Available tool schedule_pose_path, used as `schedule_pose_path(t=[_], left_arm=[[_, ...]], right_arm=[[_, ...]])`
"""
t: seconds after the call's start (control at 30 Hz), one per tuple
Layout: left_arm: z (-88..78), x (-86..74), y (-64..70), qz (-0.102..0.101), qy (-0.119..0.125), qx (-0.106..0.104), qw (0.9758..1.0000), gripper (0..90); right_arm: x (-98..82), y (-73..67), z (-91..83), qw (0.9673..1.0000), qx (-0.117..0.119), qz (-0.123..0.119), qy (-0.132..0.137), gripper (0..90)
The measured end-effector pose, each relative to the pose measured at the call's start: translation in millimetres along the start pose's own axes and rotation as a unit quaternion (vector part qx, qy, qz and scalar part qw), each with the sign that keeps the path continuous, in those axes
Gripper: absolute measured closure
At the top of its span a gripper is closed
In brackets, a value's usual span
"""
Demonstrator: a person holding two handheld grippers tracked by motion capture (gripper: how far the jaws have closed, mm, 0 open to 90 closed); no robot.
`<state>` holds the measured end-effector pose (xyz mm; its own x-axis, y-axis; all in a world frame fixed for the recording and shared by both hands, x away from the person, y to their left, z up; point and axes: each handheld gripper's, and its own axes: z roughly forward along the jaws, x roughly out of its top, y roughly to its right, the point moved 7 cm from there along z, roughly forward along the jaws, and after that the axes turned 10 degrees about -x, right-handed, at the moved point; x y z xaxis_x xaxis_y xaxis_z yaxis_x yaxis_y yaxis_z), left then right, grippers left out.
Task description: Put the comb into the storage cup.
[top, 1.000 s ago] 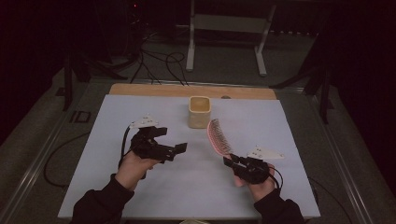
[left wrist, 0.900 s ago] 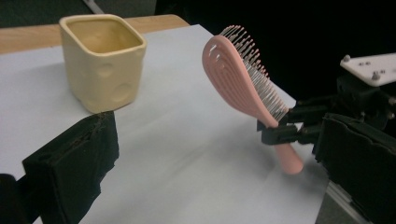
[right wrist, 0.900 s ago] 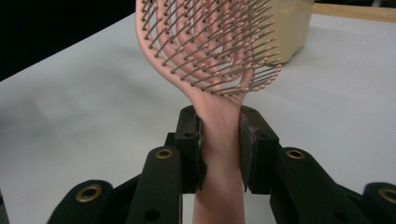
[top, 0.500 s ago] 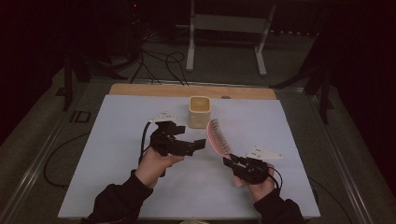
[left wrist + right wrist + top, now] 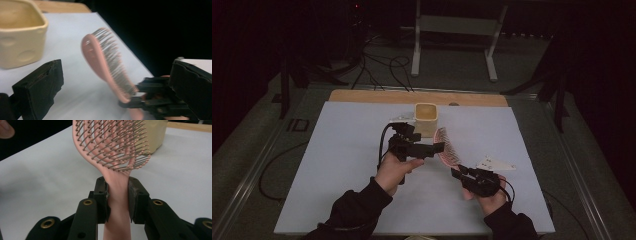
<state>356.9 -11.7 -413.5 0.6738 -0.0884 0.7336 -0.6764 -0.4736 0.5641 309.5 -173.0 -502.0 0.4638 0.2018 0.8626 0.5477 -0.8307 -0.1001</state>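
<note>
A: Left gripper (image 5: 439, 147) on the move! A second ago it sat out on the left of the sheet (image 5: 337, 150); now it has slid right, and its tips are just short of the brush (image 5: 447, 150).

B: And the right gripper (image 5: 457, 172)?

A: Hasn't budged. Its jaws are clamped on the pink handle, one pad on each side. You see it best in the right gripper view, where the brush (image 5: 115, 147) rises straight out of the right gripper (image 5: 118, 195), bristles towards the camera.

B: So the left is coming in to help?

A: That's my read: a handover, or a second grip on the head. Nothing taken yet, though. In the left gripper view its jaws stand wide apart with nothing between the pads, and the brush (image 5: 107, 62) stands beyond them in the gap, tilted, bristles to the right.

B: Where is the brush on the table?

A: Right of centre, held up off the sheet, head slanting away to the far left, towards the cup (image 5: 426, 119). The cup stands just beyond it, at the far middle. The left gripper is level with the head, on its left; the right one holds the near end.

B: Touching?

A: Very near; I can't tell whether there's contact.
</note>
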Motion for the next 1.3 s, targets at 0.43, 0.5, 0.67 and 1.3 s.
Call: schedule_pose_path(t=[0.43,0.5,0.67,1.3], left_arm=[[28.9,-6.0,-12.1,-0.058,-0.017,-0.011,0.9981,21.4],[32.1,-5.6,-11.7,-0.066,-0.013,-0.021,0.9975,25.3],[38.7,-6.4,-13.9,-0.08,-0.014,-0.024,0.9964,33.8],[44.5,-6.4,-15.1,-0.079,0.001,-0.031,0.9964,60.3]], right_arm=[[-0.8,-0.5,1.2,1.0,-0.001,-0.004,-0.002,71.9],[-1.2,-0.7,1.4,1.0,-0.001,-0.006,-0.004,71.9],[-1.7,-0.9,2.0,1.0,-0.002,-0.005,-0.005,71.9],[-1.1,0.9,2.6,0.9995,-0.028,-0.016,-0.005,71.3]])
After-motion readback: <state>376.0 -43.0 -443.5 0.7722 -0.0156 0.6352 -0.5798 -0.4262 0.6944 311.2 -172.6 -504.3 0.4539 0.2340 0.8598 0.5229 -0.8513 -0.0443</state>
